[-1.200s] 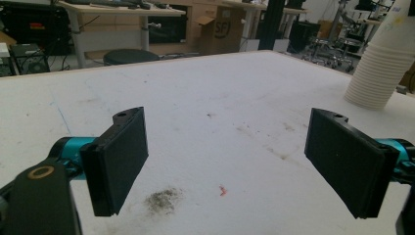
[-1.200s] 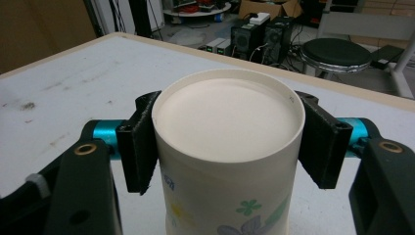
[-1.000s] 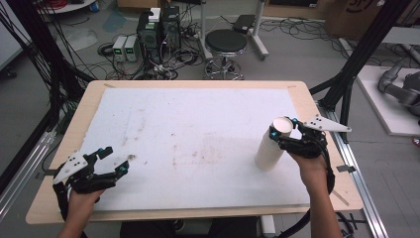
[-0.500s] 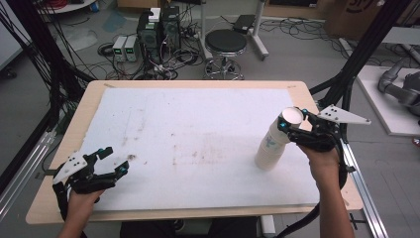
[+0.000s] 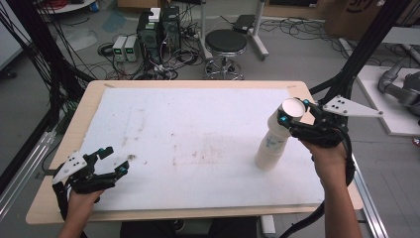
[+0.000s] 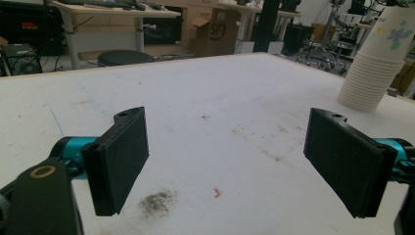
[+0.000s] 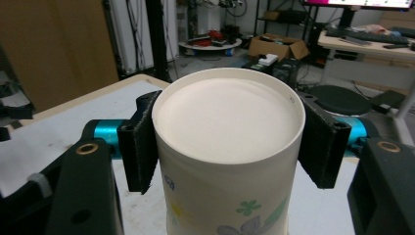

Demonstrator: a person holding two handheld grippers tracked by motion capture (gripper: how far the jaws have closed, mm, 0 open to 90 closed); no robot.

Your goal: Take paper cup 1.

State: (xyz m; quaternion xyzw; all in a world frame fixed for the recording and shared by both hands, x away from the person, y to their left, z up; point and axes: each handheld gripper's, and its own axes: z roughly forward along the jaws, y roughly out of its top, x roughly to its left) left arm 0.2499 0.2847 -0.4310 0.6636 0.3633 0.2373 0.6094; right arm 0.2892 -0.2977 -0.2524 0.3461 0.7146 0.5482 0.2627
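Since 1 second ago the right gripper [image 5: 292,118] has risen and drawn the top white paper cup with a flower print [image 5: 289,111] upward, so the tall nested stack of white paper cups [image 5: 271,148] now leans toward the right edge of the table, where earlier it stood short and upright with the gripper low at its rim. In the right gripper view the 2 black jaws press against opposite sides of that top cup [image 7: 230,147] just under its flat upturned base, so this gripper is clamped on it. From the high view I cannot tell whether the top cup has come free of the ones below; it looks partly slid out, with the stack's foot on the white foam board [image 5: 198,129] near the right edge. The left gripper [image 5: 111,161] hovers near the front left corner of the table with its jaws spread wide and nothing between them; its own view shows the stack [image 6: 374,68] well apart across the board. I judge the work as barely begun: 1 cup is gripped and being lifted off, not yet separated or set down.
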